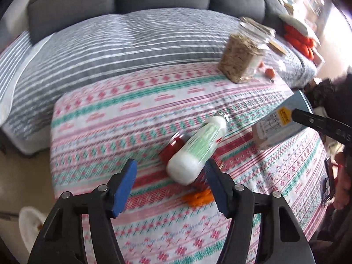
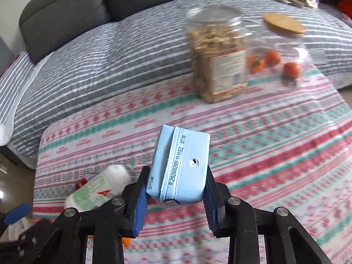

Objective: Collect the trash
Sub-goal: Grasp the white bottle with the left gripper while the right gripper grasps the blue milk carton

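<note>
Right gripper (image 2: 176,194) above patterned tablecloth (image 2: 275,145)

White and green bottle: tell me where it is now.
The white and green bottle lies on the patterned tablecloth, just ahead of the open left hand-held gripper, against a red-capped jar.
</note>
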The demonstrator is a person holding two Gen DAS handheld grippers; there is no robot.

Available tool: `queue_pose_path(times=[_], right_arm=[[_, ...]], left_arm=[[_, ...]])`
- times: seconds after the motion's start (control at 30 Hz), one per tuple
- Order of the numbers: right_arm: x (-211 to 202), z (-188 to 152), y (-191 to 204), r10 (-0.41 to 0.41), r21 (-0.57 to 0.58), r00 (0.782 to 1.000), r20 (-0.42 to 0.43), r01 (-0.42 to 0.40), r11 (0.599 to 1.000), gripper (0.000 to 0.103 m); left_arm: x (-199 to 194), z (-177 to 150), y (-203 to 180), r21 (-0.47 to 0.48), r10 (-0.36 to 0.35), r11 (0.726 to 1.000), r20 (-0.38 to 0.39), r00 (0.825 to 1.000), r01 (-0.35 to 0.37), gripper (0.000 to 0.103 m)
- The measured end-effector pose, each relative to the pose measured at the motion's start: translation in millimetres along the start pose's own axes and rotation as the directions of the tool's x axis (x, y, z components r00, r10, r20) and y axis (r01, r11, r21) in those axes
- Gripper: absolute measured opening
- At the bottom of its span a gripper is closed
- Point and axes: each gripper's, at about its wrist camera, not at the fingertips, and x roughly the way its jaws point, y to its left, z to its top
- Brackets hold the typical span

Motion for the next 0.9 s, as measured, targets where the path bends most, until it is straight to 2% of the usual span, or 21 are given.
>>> queue_pose_path(times=[0.07,0.17,0.23,0.27,0.5,0.73,0.9], right_arm=[[-5.0,-1.3,-12.3,-0.001,0.017,1.0,-0.006,0.001,1.0,0.038],[-10.3,-3.7,-29.4,-0.003,0.042,1.0,-0.015,0.004,0.999,0.039],[-12.2,-5.0,-38.9,-0.004,0.059,1.0,-0.021,0.006,0.998,0.039],[-13.2,-6.5,-43.9,-0.007,0.068,1.0,-0.023,0.008,0.998,0.039],[-18.8,-12.2,-64.9,0.01,0.105,0.999,-0.037,-0.006,0.994,0.039],[-27.2,-17.4,-62.7,0.018,0.087,0.999,-0.031,-0.015,0.996,0.039],[-34.2,-22.6,-58.6,0.018,0.073,1.0,-0.026,-0.016,0.997,0.039]], left_arm=[[8.6,10.0,-10.0,0.039,0.0,0.999,-0.016,1.0,0.001,0.064],[22.9,20.8,-24.2,0.095,-0.004,0.995,-0.06,0.998,0.01,0.057],[32.1,24.2,-34.8,0.14,0.013,0.99,-0.089,0.996,0.0,0.046],[35.6,25.0,-38.4,0.154,0.022,0.988,-0.101,0.995,-0.006,0.044],[42.5,25.5,-49.7,0.181,0.073,0.982,-0.114,0.991,-0.052,0.044],[39.4,13.3,-50.4,0.196,0.111,0.977,-0.143,0.984,-0.081,0.044],[31.8,8.1,-41.5,0.129,0.091,0.989,-0.126,0.988,-0.074,0.041]])
